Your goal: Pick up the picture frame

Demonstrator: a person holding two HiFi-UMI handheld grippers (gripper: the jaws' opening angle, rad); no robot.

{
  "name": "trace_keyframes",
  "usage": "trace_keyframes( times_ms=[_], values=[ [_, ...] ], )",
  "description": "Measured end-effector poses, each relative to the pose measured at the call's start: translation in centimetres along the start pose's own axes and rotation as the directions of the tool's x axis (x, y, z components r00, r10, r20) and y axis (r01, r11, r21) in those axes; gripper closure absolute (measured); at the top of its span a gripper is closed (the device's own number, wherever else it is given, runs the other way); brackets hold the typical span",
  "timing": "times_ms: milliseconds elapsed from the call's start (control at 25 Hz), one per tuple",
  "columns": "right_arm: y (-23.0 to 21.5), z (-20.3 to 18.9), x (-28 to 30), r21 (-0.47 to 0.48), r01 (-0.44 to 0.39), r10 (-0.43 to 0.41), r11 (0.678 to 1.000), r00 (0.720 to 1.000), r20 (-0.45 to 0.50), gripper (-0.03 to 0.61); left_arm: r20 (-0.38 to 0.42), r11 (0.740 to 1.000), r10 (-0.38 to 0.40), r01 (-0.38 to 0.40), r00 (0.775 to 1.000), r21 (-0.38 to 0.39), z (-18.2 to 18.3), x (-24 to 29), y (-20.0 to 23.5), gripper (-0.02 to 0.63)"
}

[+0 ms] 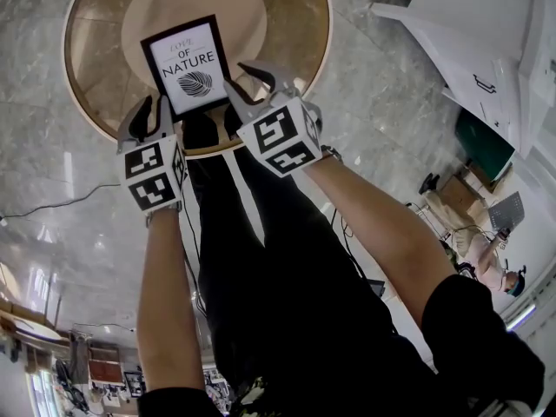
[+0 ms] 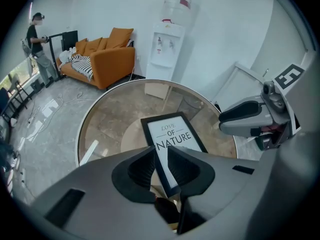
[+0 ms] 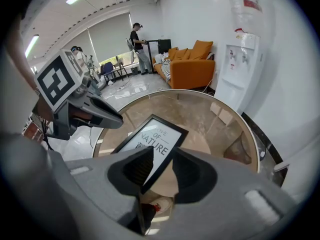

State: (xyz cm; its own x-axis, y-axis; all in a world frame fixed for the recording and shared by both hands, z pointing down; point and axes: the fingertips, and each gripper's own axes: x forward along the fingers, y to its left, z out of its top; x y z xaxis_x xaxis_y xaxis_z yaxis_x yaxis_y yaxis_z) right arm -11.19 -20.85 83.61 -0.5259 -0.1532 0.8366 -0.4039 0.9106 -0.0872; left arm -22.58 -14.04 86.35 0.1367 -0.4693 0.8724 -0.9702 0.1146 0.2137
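Picture frame (image 1: 186,59) lies flat on the round glass table (image 1: 94,46), just ahead of both claws, its long axis running away from us. Our left claw (image 1: 155,107) stands released at its near-left corner, and our right claw (image 1: 236,74) stands released at its near-right corner, equally close.

Right gripper (image 3: 163,149), fingers (image 3: 138,169) apart, picture frame (image 3: 152,139) corner between

You stand on a grey marble floor (image 1: 391,120); at upper left of your left gripper view an orange sofa (image 2: 102,56) sits beside a white water dispenser (image 2: 167,46) against the white wall (image 2: 225,29).
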Motion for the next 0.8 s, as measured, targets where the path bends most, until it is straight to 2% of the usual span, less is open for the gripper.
trace_keyframes(
  times_ms=[280, 440, 600, 800],
  values=[
    [0.4, 0.7, 2.3, -0.018, -0.025, 0.025, 1.0, 1.0, 0.006, 0.459, -0.016, 0.999, -0.015, 0.014, 1.0, -0.029, -0.7, 2.0, 0.5, 0.517],
    [0.7, 0.5, 3.8, -0.016, -0.036, 0.036, 0.999, 0.999, -0.009, 0.459, -0.054, 0.997, -0.033, 0.029, 0.998, -0.065, -1.5, 3.5, 0.8, 0.482],
    [0.1, -0.4, 4.5, 0.052, -0.027, 0.029, 0.998, 0.999, -0.031, 0.459, -0.077, 0.997, -0.031, 0.026, 0.997, -0.072, -1.5, 4.5, 1.1, 0.48],
    [-0.5, -1.3, 5.5, 0.195, -0.004, 0.009, 0.981, 1.0, -0.024, 0.459, -0.098, 0.995, -0.029, 0.02, 0.995, -0.093, -1.9, 5.9, 1.6, 0.48]
  ],
)
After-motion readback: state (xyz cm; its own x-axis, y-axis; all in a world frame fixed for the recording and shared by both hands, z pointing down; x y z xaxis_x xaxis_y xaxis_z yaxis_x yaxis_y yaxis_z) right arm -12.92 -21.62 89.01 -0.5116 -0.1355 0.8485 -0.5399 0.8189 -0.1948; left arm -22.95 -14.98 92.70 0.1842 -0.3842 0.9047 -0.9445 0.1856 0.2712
